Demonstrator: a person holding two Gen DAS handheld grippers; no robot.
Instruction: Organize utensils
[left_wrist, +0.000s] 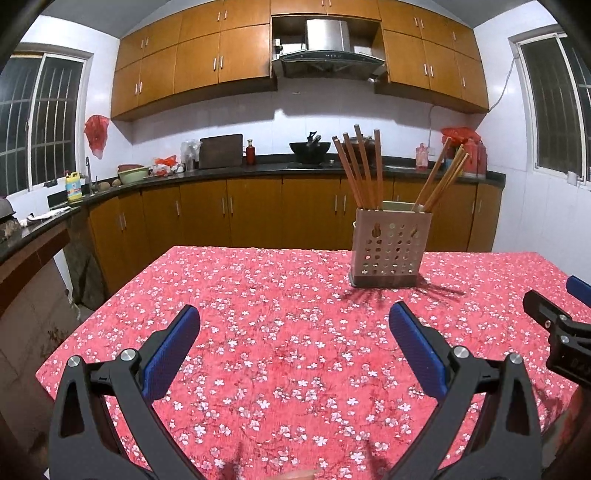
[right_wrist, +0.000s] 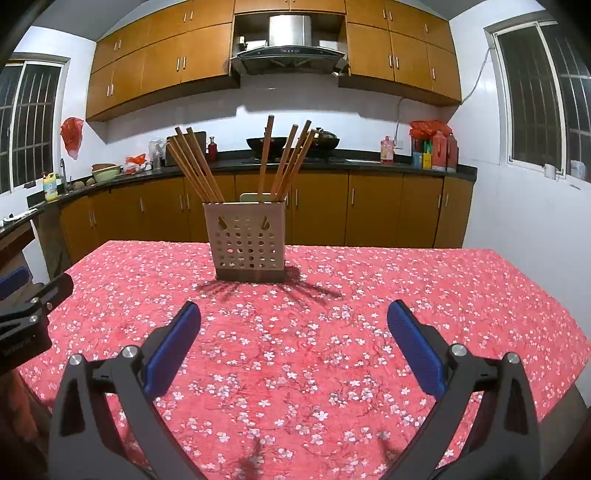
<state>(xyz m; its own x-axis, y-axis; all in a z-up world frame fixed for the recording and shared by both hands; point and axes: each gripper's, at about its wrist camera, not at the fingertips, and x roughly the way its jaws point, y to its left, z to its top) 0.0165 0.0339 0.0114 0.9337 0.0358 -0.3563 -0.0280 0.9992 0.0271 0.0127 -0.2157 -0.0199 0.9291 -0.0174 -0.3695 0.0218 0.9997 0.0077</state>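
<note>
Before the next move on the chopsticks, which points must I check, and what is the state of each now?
1. Left gripper open, nothing held: ok.
2. Right gripper open, nothing held: ok.
3. Holder upright on the tablecloth: ok.
4. Chopsticks all in the holder, in two leaning bunches: ok.
5. No loose utensil on the visible cloth: ok.
6. Whether the bunches sit in separate compartments: cannot tell.
</note>
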